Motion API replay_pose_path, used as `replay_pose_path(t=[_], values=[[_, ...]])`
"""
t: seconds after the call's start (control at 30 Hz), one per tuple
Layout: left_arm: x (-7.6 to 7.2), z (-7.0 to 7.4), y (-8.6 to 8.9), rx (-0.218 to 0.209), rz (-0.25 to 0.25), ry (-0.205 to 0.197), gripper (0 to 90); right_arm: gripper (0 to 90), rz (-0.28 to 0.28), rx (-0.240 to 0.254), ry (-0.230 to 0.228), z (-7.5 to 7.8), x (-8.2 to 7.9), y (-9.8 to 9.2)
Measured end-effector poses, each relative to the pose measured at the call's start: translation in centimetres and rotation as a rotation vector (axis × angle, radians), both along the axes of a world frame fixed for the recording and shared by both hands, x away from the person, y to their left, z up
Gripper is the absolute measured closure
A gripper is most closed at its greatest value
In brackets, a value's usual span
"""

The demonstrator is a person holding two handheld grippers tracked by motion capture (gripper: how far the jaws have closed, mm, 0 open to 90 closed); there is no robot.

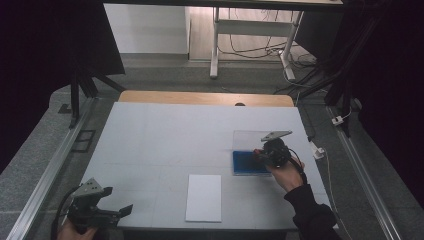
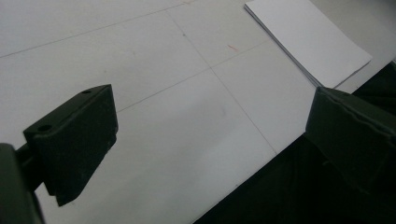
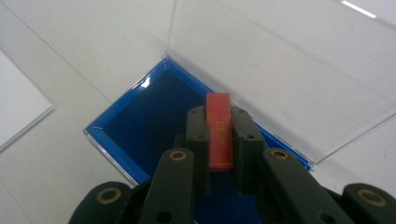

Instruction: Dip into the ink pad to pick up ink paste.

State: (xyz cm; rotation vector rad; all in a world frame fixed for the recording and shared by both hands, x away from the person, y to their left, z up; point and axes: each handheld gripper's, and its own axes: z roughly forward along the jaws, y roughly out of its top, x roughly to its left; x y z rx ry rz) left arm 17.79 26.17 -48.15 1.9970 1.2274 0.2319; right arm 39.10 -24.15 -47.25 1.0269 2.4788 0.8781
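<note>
My right gripper (image 3: 219, 130) is shut on a small red flat piece (image 3: 219, 133) with thin gold lines, held upright between the jaws. It hangs over the dark blue lining of an open blue box (image 3: 140, 112) whose clear lid (image 3: 280, 60) stands raised behind. From above, the right gripper (image 1: 260, 152) sits at the blue box (image 1: 246, 164) right of the table's middle. My left gripper (image 1: 122, 211) rests open at the table's near left corner, its jaws (image 2: 210, 140) wide apart with nothing between them.
A white stack of paper (image 1: 204, 197) lies near the front edge between the two hands, also seen in the left gripper view as a white paper stack (image 2: 308, 39). The white tabletop (image 1: 175, 135) has a wooden strip along its far edge. Table legs and cables stand beyond.
</note>
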Motion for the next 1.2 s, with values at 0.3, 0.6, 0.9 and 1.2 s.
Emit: replay_pose_path(t=[0.3, 0.6, 0.9, 1.2], values=[[0.0, 0.0, 0.0, 0.001, -0.001, 0.000, 2.7, 79.6, 0.009, -0.025, 0.028, -0.8, 0.3, 0.2], [0.0, 0.0, -0.1, 0.004, 0.000, -0.001, 2.8, 79.9, -0.007, -0.032, 0.038, -1.1, 0.4, 0.3], [0.1, 0.0, -0.2, 0.012, -0.003, 0.001, 2.8, 80.0, 0.000, -0.112, -0.012, -1.2, -0.2, 1.3], [0.0, 0.0, -0.1, 0.008, -0.005, -0.001, 2.8, 80.0, -0.018, -0.015, 0.038, -1.4, 0.3, 0.2]])
